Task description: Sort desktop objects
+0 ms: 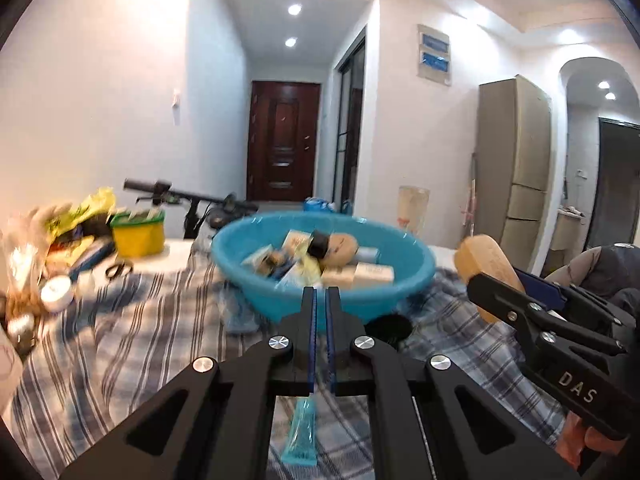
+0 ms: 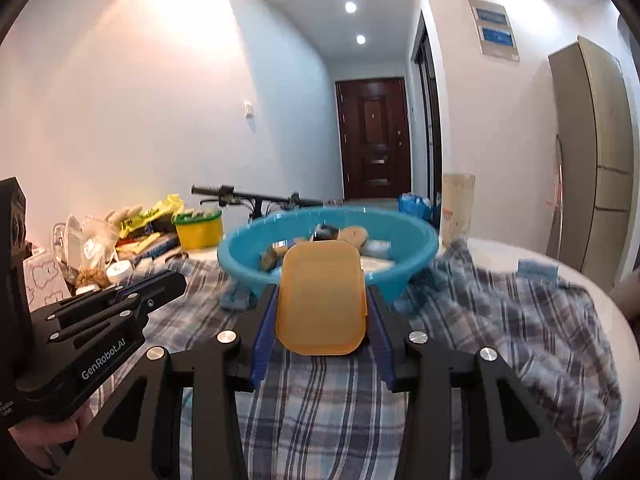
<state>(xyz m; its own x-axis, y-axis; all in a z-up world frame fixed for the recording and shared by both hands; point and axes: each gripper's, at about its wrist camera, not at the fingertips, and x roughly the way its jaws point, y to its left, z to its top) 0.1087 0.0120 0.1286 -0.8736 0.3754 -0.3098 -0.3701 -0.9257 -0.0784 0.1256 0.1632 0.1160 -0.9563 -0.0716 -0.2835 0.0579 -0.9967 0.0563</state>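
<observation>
Carrying well here probably means keeping the right gripper (image 2: 322, 320) level and clamped on the orange box (image 2: 322, 300) until it is over the blue basin (image 2: 248, 246), then letting go low among the packets already inside. The box is flat, rounded at the corners and pale orange, held by its 2 sides above the plaid cloth (image 2: 320, 408), just short of the basin. The left gripper (image 1: 320, 300) is closed, a teal tube (image 1: 301, 432) hanging below its jaws, seemingly pinched by one end
</observation>
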